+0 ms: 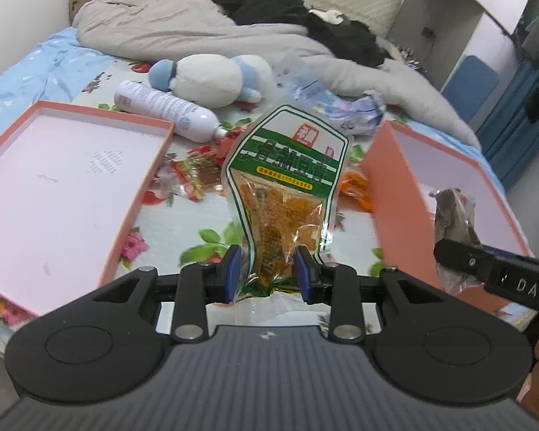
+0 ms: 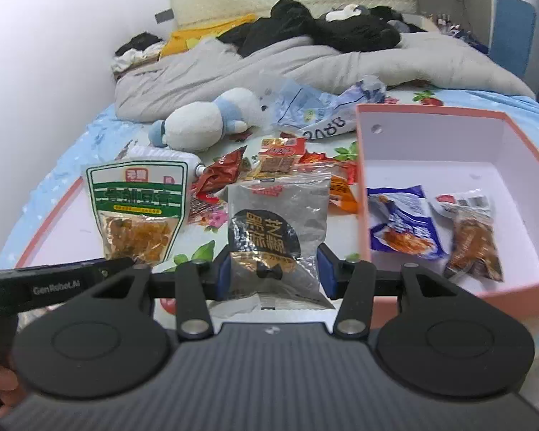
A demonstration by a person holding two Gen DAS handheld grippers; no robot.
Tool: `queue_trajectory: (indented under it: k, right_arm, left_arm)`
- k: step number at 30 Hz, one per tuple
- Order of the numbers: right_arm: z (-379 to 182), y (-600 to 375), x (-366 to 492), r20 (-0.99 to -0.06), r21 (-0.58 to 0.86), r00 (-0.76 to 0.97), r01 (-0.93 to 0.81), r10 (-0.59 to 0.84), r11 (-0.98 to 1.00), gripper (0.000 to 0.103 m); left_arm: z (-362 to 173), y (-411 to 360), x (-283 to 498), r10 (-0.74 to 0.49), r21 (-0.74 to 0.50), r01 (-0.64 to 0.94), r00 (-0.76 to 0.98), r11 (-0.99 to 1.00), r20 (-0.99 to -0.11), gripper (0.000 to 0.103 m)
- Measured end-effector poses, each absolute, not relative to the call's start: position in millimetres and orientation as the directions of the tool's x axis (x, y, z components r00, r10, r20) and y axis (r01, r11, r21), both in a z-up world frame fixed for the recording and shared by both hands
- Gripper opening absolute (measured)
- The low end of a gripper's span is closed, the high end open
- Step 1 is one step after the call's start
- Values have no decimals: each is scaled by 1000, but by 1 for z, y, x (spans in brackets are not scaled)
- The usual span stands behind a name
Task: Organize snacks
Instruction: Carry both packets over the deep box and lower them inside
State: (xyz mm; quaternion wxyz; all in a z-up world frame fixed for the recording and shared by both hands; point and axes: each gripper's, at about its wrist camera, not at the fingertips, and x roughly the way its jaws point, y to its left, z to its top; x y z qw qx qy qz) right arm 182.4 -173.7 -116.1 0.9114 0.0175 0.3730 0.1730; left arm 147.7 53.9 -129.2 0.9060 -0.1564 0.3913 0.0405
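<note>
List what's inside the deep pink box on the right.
Two packets lie in the pink box: a blue snack packet and a clear packet of brown snack. The near wall hides the floor's front strip.

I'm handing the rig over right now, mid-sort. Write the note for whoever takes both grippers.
Left gripper: shut on the green-labelled snack pack, held upright above the bedsheet.
Right gripper: shut on the grey sesame packet, also held up, just left of the pink box.
Done: a blue packet and a brown packet lie inside the pink box.
Left: drop both held packs in the box, then collect the loose red and orange packets on the sheet between the box and the box lid.
</note>
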Motion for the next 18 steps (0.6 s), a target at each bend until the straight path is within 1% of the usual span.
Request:
queue_trajectory:
  k: [7, 18]
  right_arm:
    - [-103, -204, 148, -649, 155, 698, -268, 303, 951, 51]
    - [-90, -261, 123, -627, 147, 749, -155, 213, 977, 51]
  left_arm:
    - [-112, 26, 123, -99, -281, -143, 712, 949, -695, 37]
    - [-92, -28, 128, -201, -301, -7, 728, 954, -655, 36]
